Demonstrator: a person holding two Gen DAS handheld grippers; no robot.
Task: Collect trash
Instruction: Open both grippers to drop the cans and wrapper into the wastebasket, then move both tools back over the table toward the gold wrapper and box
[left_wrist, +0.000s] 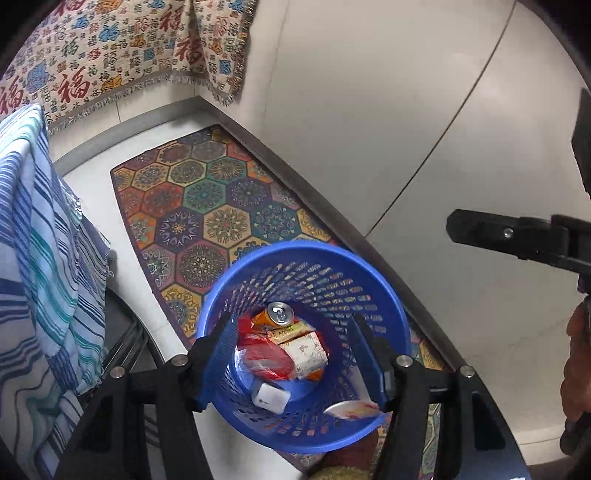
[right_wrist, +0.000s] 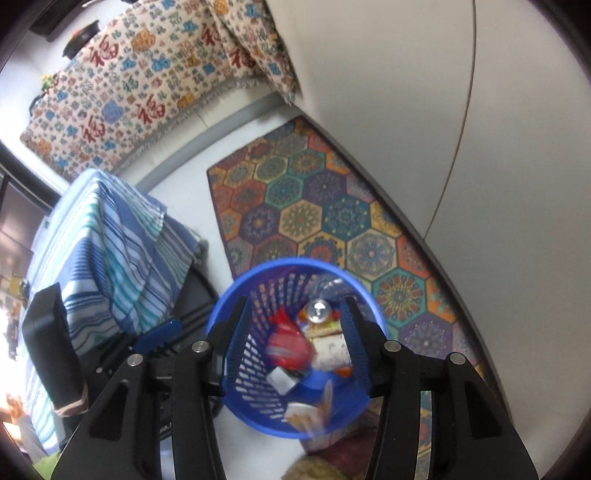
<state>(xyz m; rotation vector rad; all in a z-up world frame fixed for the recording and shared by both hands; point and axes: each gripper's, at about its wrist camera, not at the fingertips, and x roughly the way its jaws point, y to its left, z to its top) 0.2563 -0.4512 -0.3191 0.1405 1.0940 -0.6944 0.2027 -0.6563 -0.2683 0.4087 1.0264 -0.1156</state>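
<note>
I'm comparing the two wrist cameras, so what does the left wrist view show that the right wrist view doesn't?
Only the left wrist view shows a hand at its right edge, beside the other black tool. Only the right wrist view shows a dark round object beyond the patterned cloth. Both show the blue basket holding a can, a red wrapper and a small white box, on the hexagon rug, plus the striped cloth.

We're in a home, a lived-in room: a hexagon-patterned rug (left_wrist: 207, 218) on the pale floor mid-frame, a fringed throw (left_wrist: 122, 48) with red characters at upper left, striped cloth (right_wrist: 110, 251) draped at left, plain wall (left_wrist: 388, 110) at right.
</note>
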